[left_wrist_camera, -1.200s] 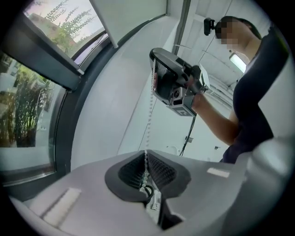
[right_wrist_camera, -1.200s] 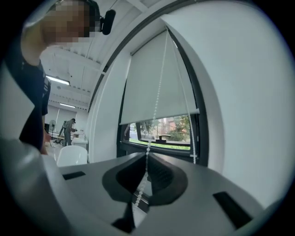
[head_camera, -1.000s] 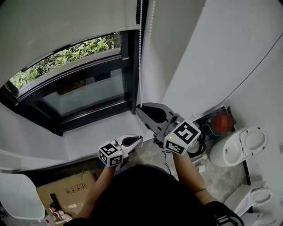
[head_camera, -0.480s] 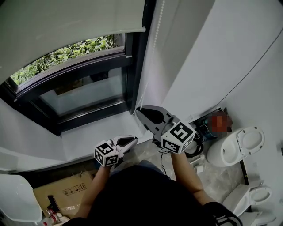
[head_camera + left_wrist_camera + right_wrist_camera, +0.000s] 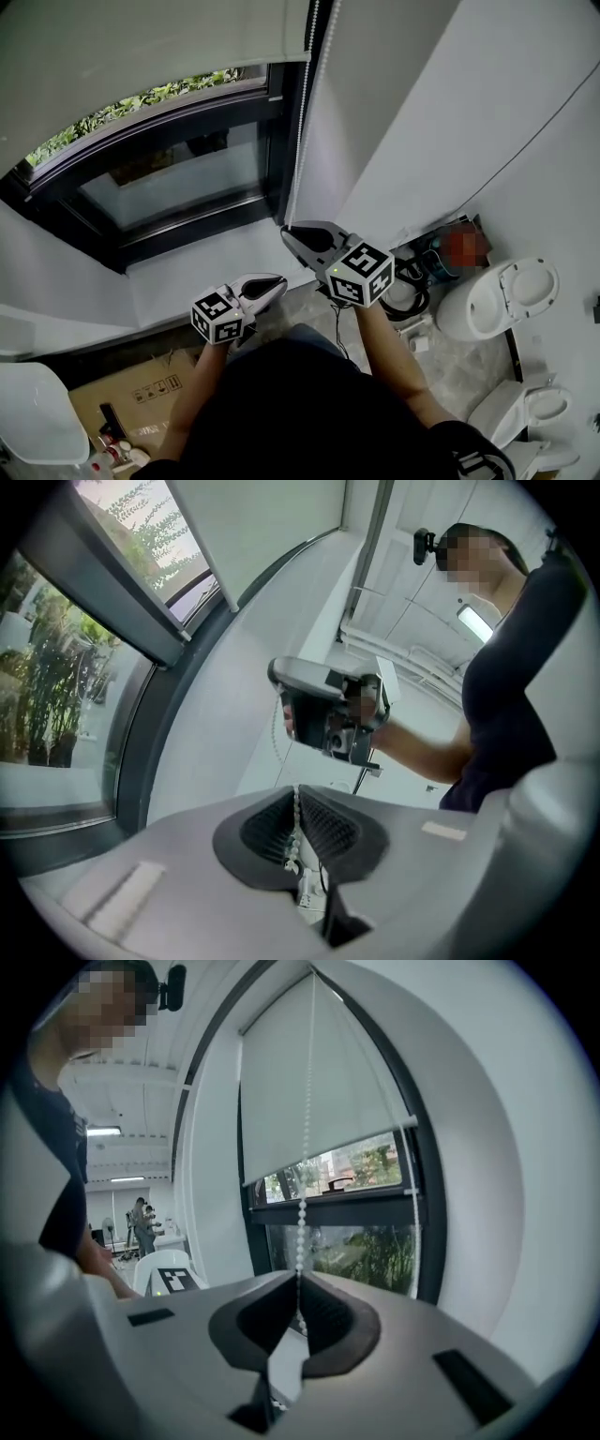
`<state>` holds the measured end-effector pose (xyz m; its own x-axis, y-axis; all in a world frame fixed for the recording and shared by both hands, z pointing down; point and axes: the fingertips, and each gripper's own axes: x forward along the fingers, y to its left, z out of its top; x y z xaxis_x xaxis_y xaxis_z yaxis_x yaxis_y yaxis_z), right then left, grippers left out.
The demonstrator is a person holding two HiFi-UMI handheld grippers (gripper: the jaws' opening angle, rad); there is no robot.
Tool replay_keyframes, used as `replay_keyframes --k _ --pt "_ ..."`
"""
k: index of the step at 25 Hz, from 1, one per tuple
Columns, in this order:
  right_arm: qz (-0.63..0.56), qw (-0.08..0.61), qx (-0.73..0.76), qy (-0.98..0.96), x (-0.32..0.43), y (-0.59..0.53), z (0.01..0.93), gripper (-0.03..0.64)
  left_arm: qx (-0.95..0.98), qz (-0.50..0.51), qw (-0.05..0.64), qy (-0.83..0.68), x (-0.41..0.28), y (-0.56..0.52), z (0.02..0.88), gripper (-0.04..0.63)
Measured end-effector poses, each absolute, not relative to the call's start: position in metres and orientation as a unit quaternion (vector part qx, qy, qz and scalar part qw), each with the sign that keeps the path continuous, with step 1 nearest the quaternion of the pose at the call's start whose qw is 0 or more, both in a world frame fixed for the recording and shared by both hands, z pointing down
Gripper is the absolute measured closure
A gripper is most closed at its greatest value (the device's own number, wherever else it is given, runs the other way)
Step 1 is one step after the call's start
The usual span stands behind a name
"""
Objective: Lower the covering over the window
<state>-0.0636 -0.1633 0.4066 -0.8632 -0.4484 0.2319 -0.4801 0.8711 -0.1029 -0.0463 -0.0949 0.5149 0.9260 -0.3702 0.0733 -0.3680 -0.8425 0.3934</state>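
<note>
Partly lowered pale roller blind [image 5: 141,47]; white bead chain [image 5: 304,94] alongside.

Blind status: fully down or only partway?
Partway down. In the right gripper view the blind ends at its bottom bar about midway down the window; bare glass with greenery shows below.

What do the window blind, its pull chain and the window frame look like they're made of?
The blind looks like pale matte fabric, hanging flat. The pull chain is small white beads, probably plastic. The window frame is dark and smooth, probably painted metal.
</note>
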Motion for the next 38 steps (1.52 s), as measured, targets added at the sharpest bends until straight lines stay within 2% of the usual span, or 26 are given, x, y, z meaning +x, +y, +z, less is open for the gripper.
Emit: replay_keyframes --k 5,14,23,27,30,38 --pt "0.112 0.070 0.250 -0.959 -0.054 -0.154 0.414 0.600 0.957 -0.007 0.215 -0.195 -0.045 -0.096 0.518 0.571" --pt "0.116 0.055 0.269 -0.954 -0.033 -0.152 0.414 0.600 0.961 -0.027 0.185 -0.204 -0.032 -0.100 0.498 0.568" --pt "0.115 0.055 0.264 -0.956 -0.036 -0.147 0.413 0.600 0.955 -0.127 0.138 -0.231 -0.052 -0.118 0.406 0.568" --pt "0.115 0.052 0.260 -0.957 -0.039 -0.145 0.413 0.600 0.951 -0.144 0.141 -0.233 -0.058 -0.132 0.380 0.566" --pt "0.113 0.048 0.259 -0.958 -0.041 -0.143 0.414 0.600 0.957 -0.140 0.136 -0.213 -0.054 -0.138 0.366 0.523" --pt "0.110 0.058 0.250 -0.960 -0.049 -0.137 0.417 0.601 0.978 -0.116 0.076 -0.158 -0.040 -0.149 0.312 0.469"
